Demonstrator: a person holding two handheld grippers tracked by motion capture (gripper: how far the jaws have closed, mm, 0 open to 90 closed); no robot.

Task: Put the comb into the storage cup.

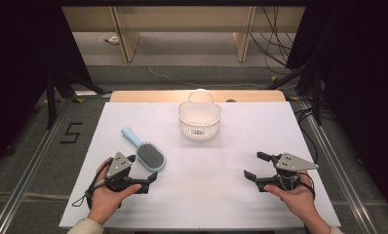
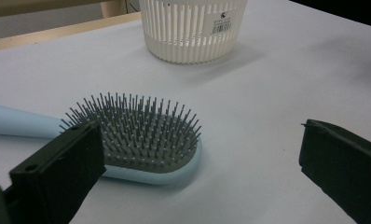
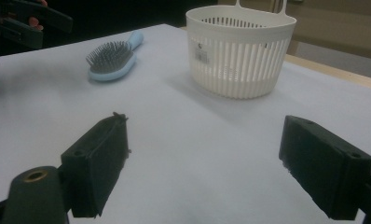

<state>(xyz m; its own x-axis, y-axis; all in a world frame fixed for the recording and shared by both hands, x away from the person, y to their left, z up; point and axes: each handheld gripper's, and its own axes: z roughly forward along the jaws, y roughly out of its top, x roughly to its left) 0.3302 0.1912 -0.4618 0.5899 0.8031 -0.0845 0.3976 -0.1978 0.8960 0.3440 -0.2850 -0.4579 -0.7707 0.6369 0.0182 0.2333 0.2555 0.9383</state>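
Note:
A light-blue hairbrush (image 1: 148, 155) lies bristles-up on the white table (image 1: 221, 195), its handle pointing to the far left. My left gripper (image 1: 143, 168) stands open just in front of the brush head; in the left gripper view the brush (image 2: 141, 135) lies close ahead, toward the left jaw, with the gripper (image 2: 200, 154) holding nothing. A white slatted basket (image 1: 200, 119) with a handle stands at the table's far middle. My right gripper (image 1: 253, 165) is open at the near right with nothing in it, and its jaws (image 3: 204, 140) face the basket (image 3: 239, 56) and the brush (image 3: 110, 58).
Wooden furniture legs and loose cables are on the floor beyond the table. Dark curtains and stand legs flank both sides. A "5" is marked on the floor at the left. The other hand and its gripper (image 3: 30, 18) show at the top left of the right gripper view.

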